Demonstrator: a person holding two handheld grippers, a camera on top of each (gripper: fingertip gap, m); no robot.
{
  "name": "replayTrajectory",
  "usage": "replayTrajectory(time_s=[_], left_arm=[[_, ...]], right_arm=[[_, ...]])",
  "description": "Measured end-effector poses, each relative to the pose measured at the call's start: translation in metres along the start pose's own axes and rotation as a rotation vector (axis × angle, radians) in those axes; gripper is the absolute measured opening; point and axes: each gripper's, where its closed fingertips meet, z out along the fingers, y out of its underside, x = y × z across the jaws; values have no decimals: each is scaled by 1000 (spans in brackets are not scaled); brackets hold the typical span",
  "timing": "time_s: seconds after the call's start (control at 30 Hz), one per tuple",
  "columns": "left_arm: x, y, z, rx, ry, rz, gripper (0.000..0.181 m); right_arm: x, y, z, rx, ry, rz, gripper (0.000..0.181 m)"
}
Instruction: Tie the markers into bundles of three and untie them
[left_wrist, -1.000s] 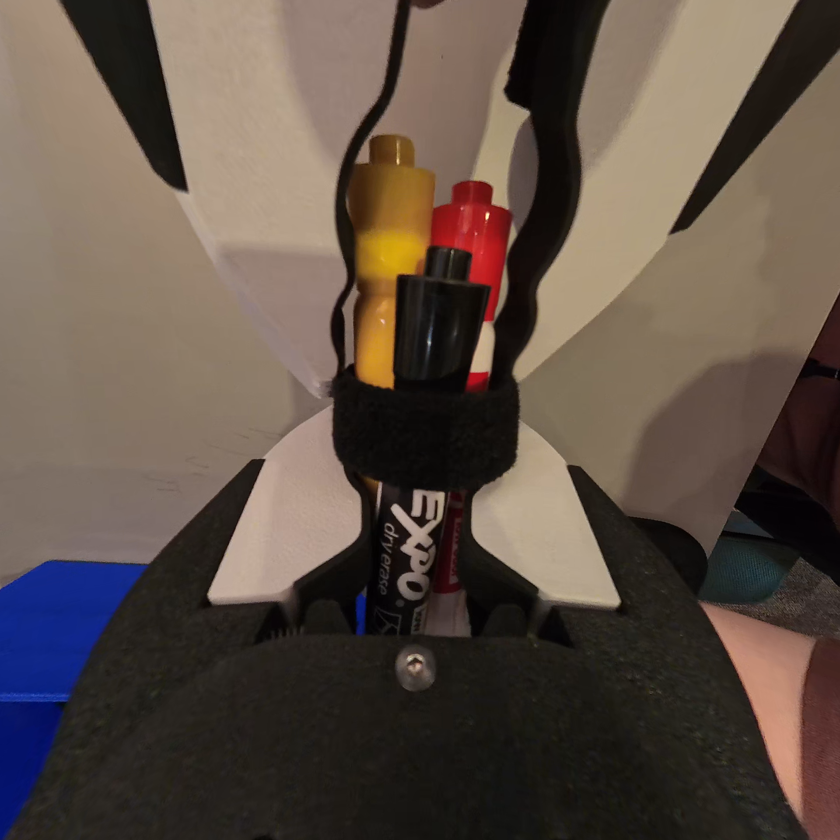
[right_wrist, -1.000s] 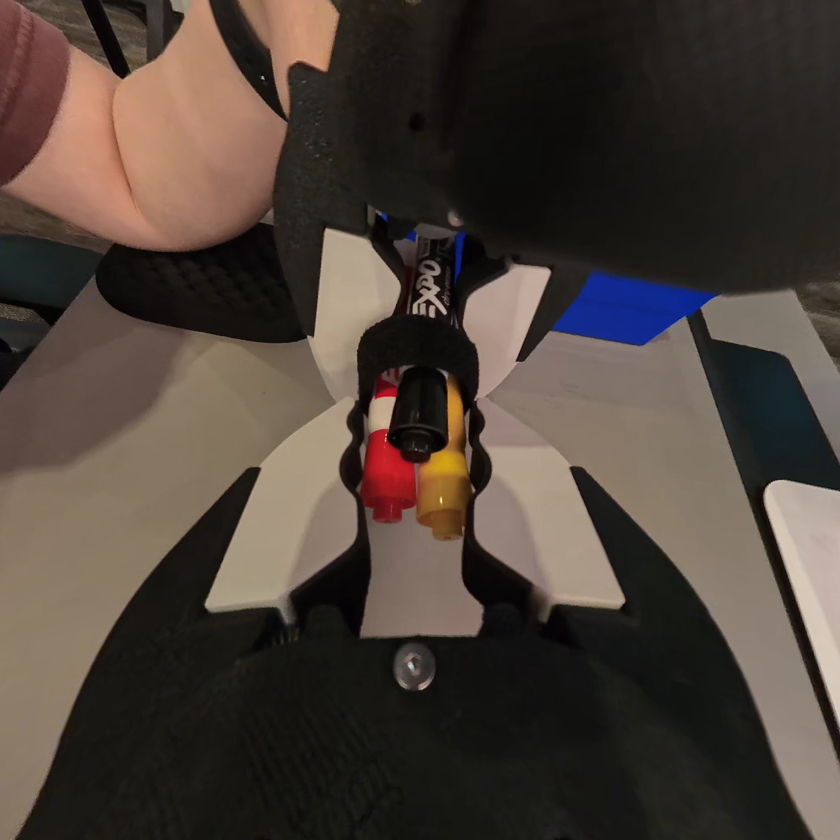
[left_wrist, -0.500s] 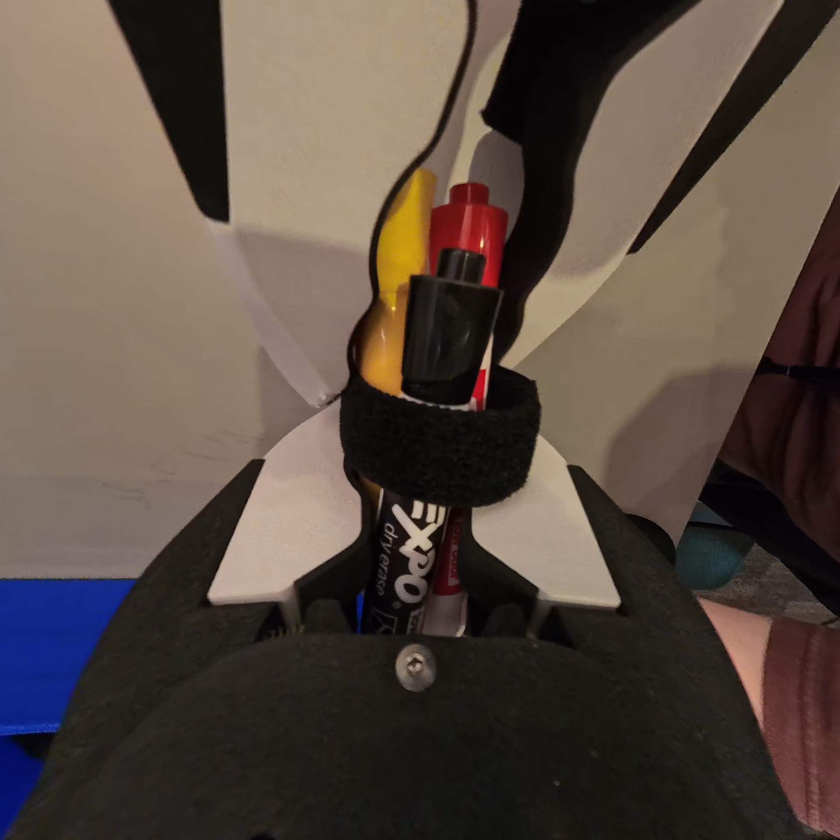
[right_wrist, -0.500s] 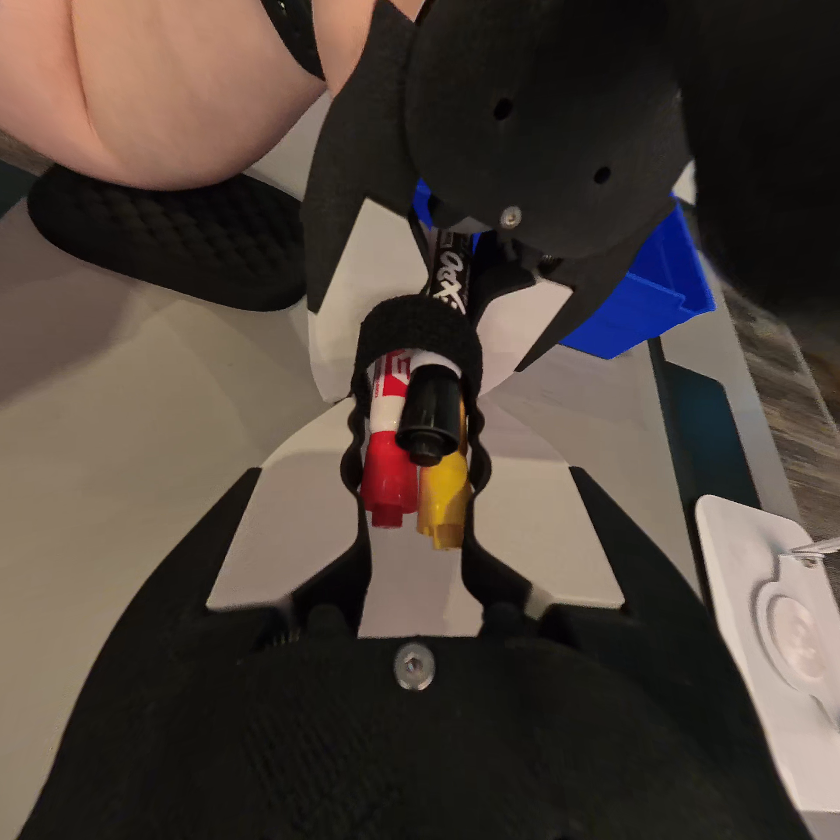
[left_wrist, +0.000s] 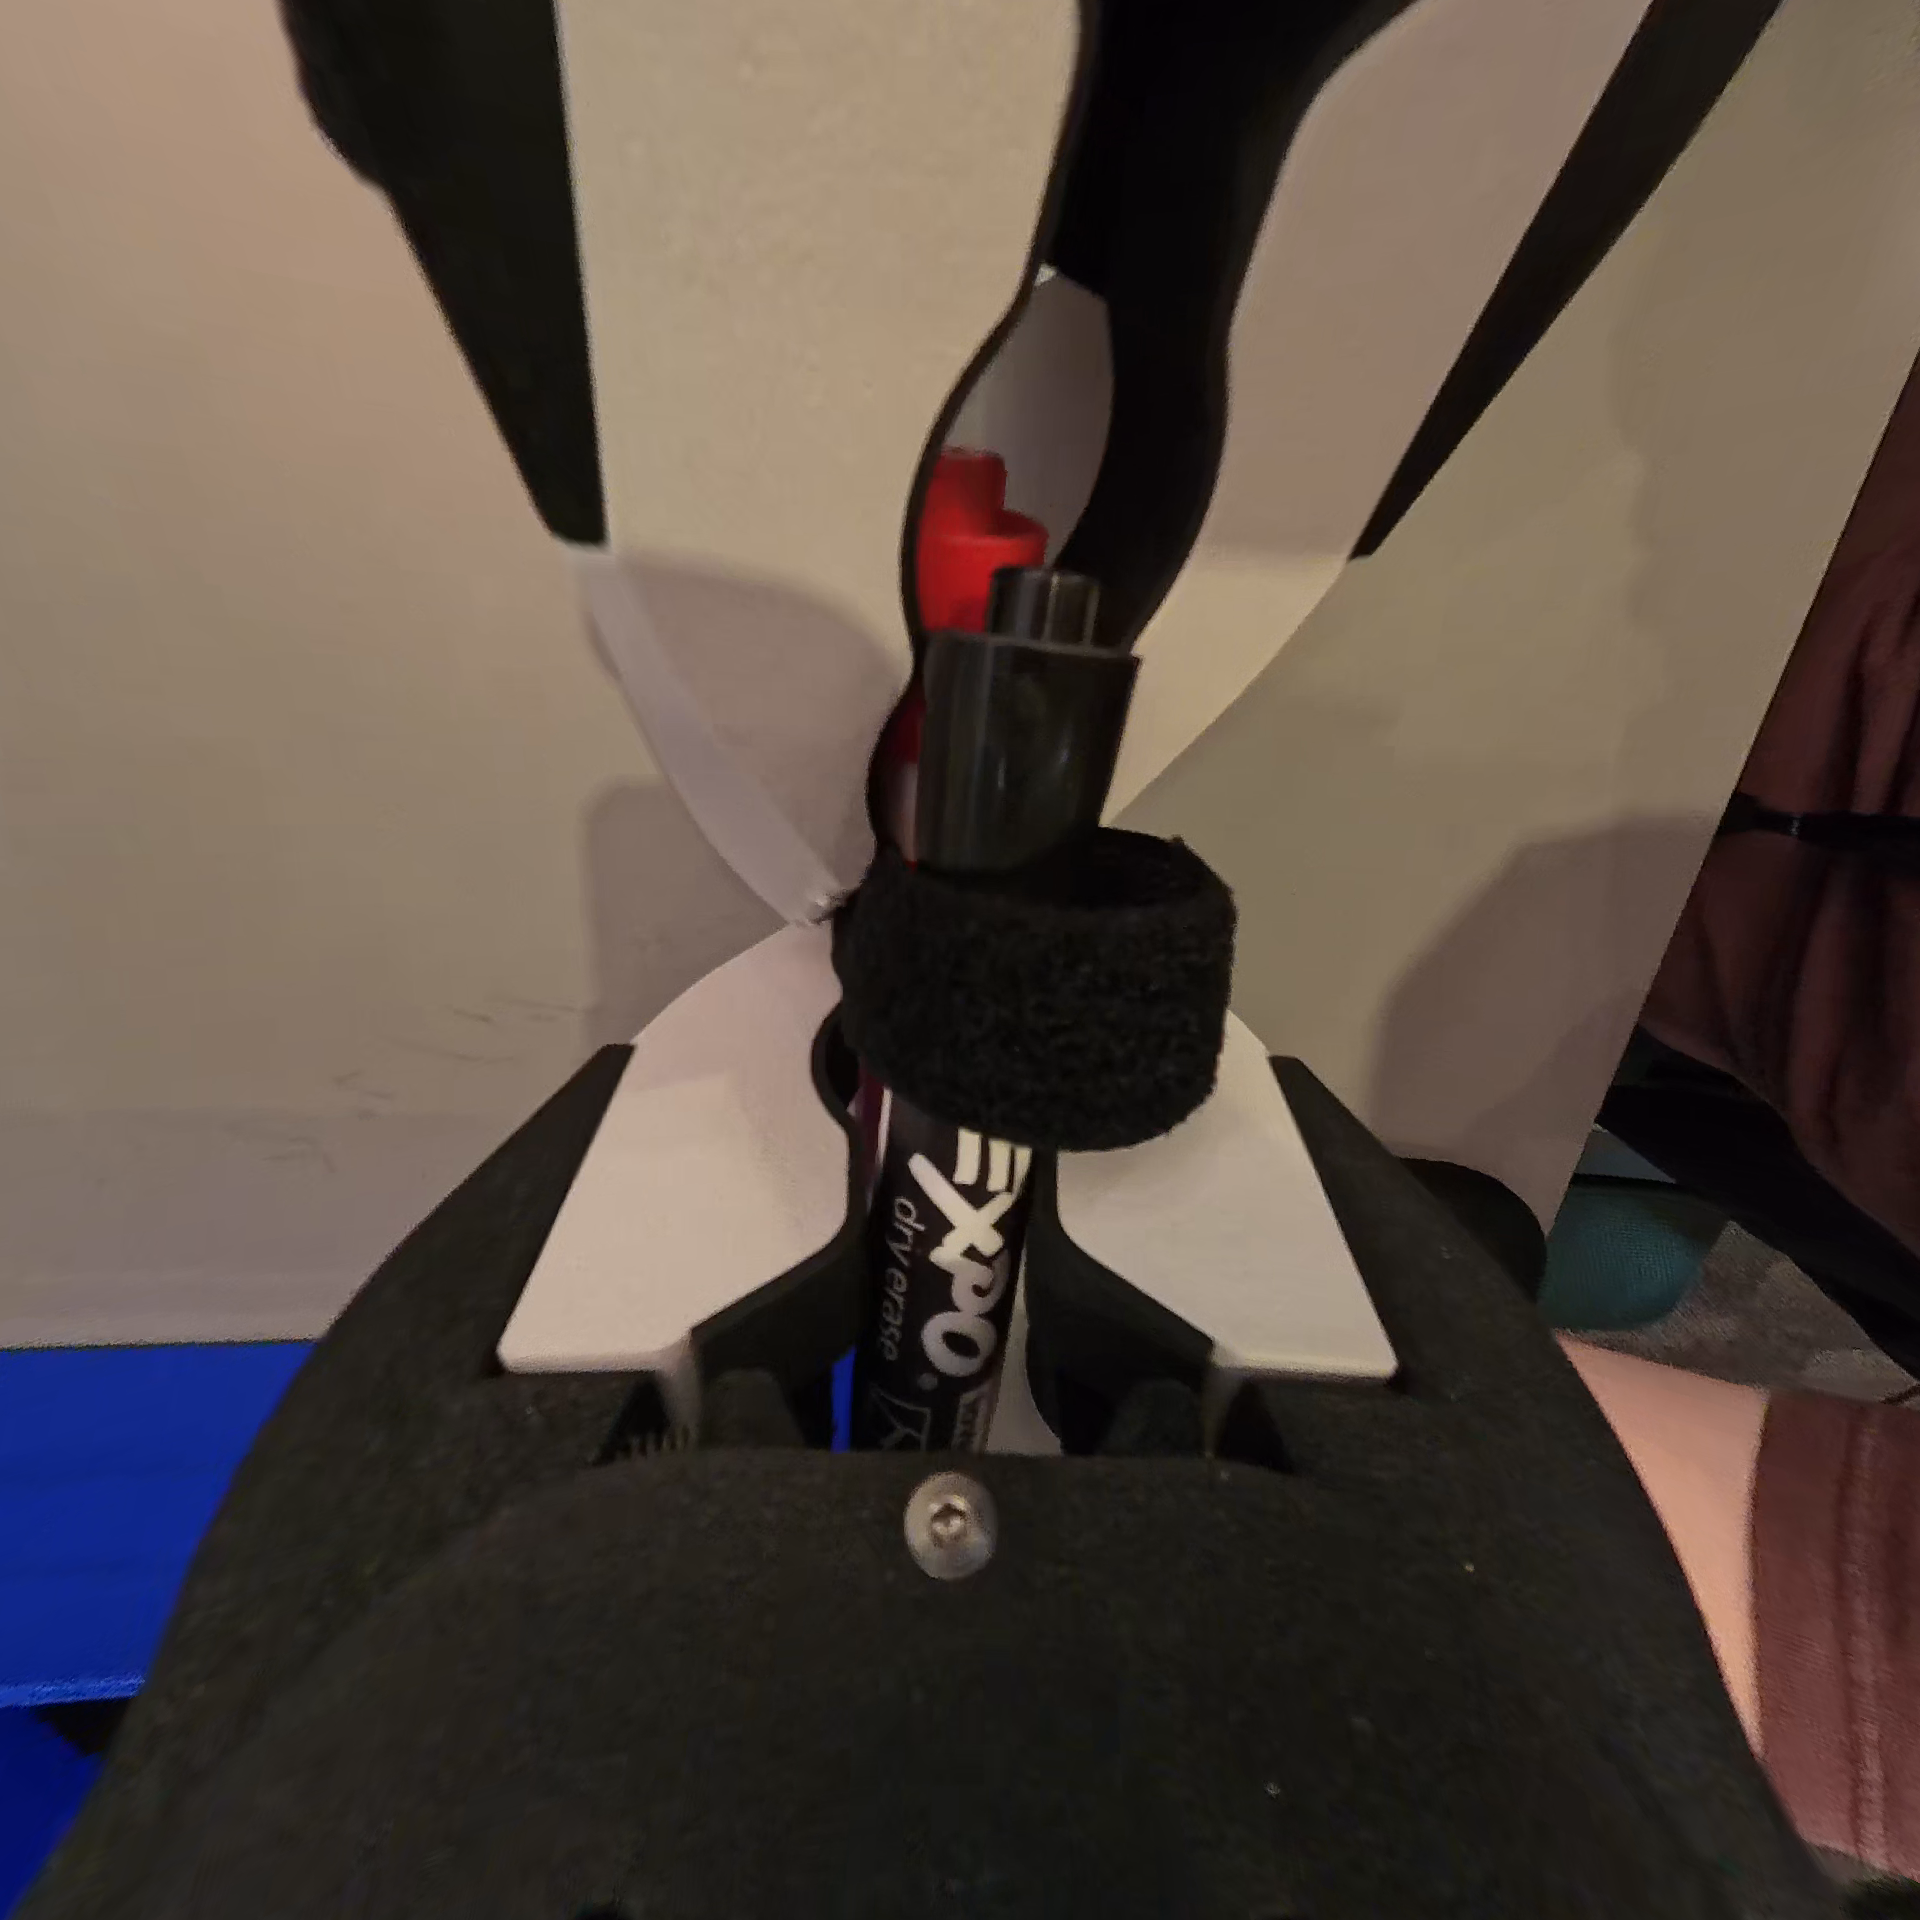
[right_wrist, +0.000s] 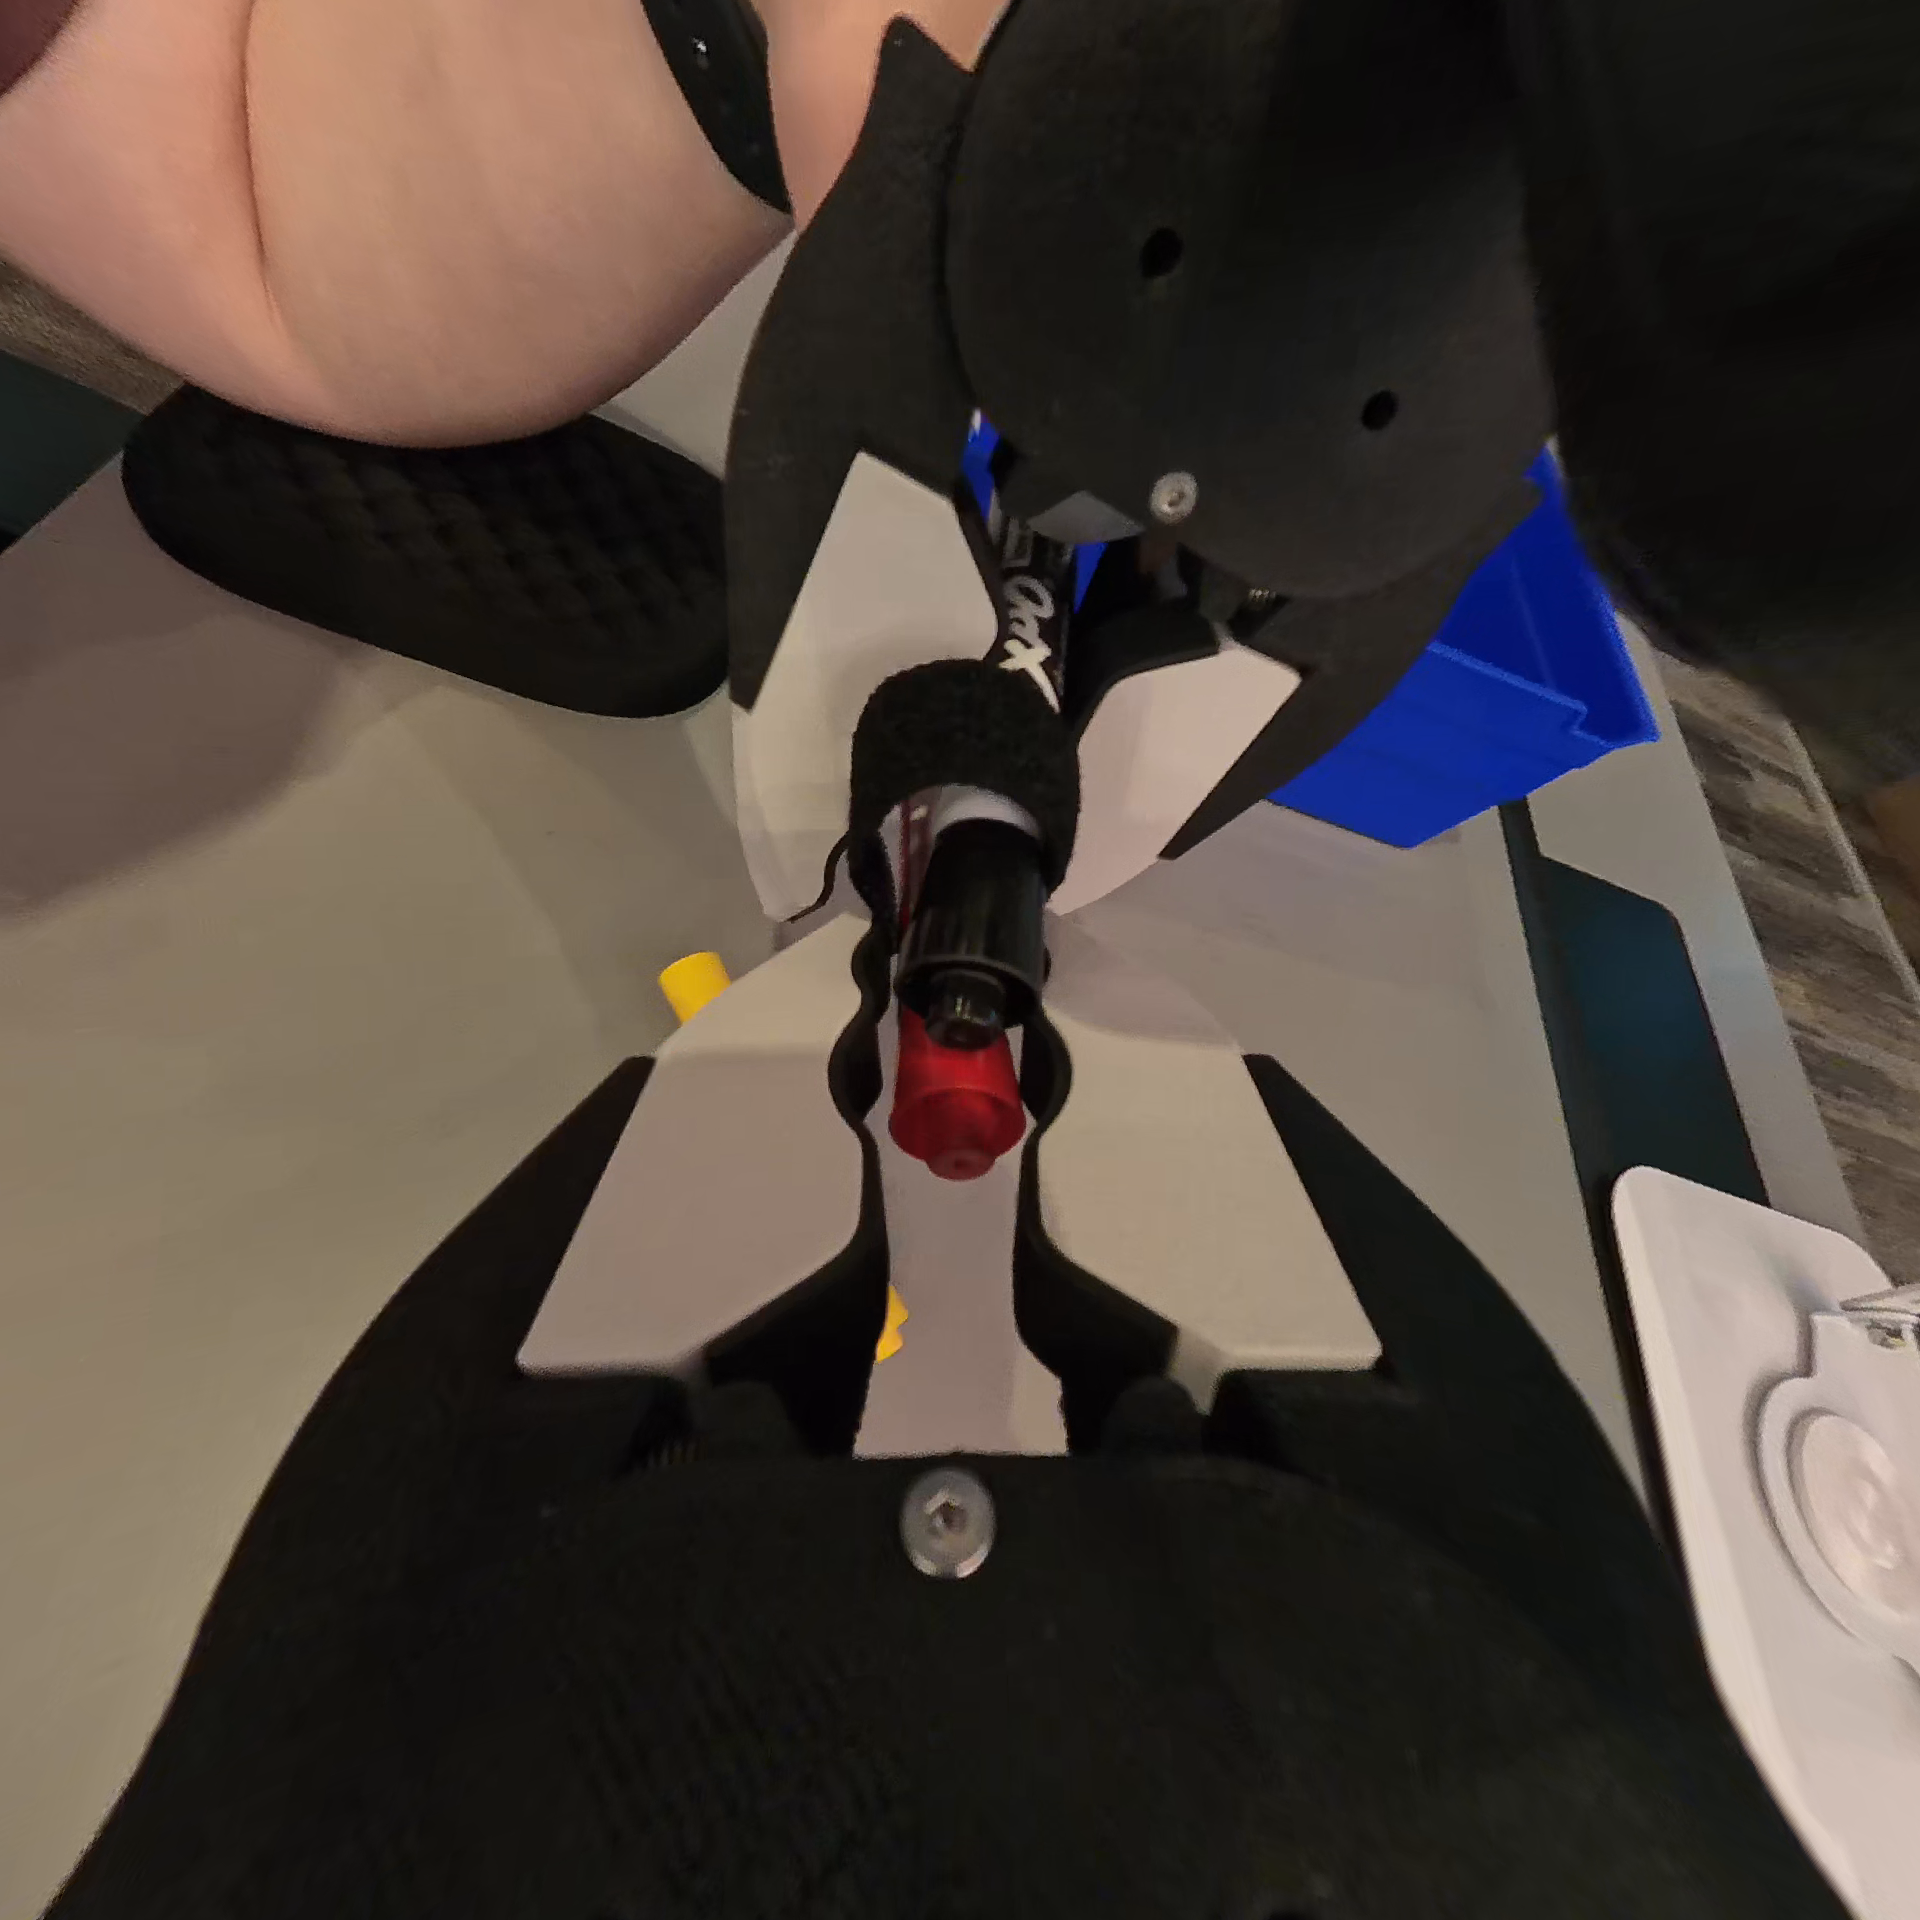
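A black strap (left_wrist: 1034, 997) wraps a black marker (left_wrist: 1023, 748) and a red marker (left_wrist: 977, 530). My left gripper (left_wrist: 1029, 1049) is shut on their barrels just behind the strap. In the right wrist view my right gripper (right_wrist: 961, 966) faces it and is closed around the red cap (right_wrist: 956, 1101) and black cap (right_wrist: 971, 914), in front of the strap (right_wrist: 961, 748). A yellow marker (right_wrist: 694, 982) lies loose on the table (right_wrist: 260, 1039), mostly hidden under my right gripper's left finger. The left gripper's body (right_wrist: 1226, 312) fills the top of that view.
A blue bin (right_wrist: 1475, 717) stands behind the left gripper and also shows in the left wrist view (left_wrist: 125, 1507). A black textured pad (right_wrist: 436, 561) lies at the far left under a person's forearm (right_wrist: 416, 208). A white tray-like object (right_wrist: 1766, 1455) sits at the right edge. Left and right tips are no more than a few centimetres apart.
The yellow marker has come out of the bundle and now lies on the table. My right gripper's fingers have narrowed onto the red and black caps. The bundle has tilted.
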Motion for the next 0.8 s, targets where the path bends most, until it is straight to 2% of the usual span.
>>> replayTrajectory(time_s=[0.33,0.37,0.53,0.8], left_arm=[[-2,-1,-1,15,18,-46,30],[-2,-1,-1,14,23,-43,31],[-1,-3,1,22,41,-44,31],[-7,3,8,10,75,-82,31]], right_arm=[[0,-1,-5,78,-106,167,22],[1,0,-6,76,-105,163,5],[-1,4,-12,108,-180,239,5],[4,27,-16,115,-238,340,6]])
